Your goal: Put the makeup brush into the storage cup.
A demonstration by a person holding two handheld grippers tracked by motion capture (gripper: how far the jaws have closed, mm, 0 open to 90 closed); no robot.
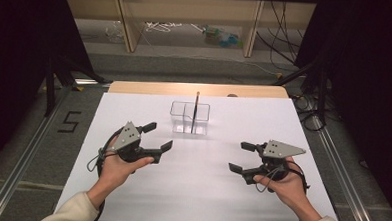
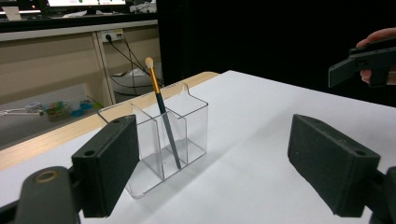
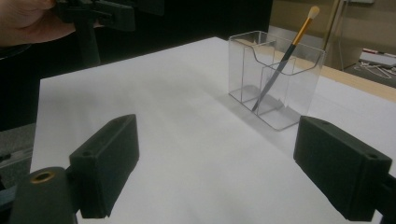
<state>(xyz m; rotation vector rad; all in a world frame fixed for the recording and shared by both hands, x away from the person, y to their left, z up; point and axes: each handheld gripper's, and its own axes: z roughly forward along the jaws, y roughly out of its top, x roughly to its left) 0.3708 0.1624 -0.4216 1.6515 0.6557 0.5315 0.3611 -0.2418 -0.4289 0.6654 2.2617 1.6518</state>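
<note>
both released, empty: left gripper [image 1: 158,136] lower left, right gripper [image 1: 242,156] lower right. approach brush [image 1: 195,113] in clear holder [image 1: 189,117] slowly, pinching high.

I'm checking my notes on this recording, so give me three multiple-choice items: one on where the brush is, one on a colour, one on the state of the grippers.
1. Where is the brush?
A. flat on the table
B. standing tilted in the clear organizer
C. between one gripper's jaws

2. What colour is the band below its bristles?
A. gold
B. red
C. green

3. How are the left gripper and right gripper?
A. both open, holding nothing
B. both shut on the brush
C. left shut, right open

Answers: B, it leans inside a compartment; A, gold shows under the pale tip; A, both sets of jaws stand wide apart over the white table.
</note>
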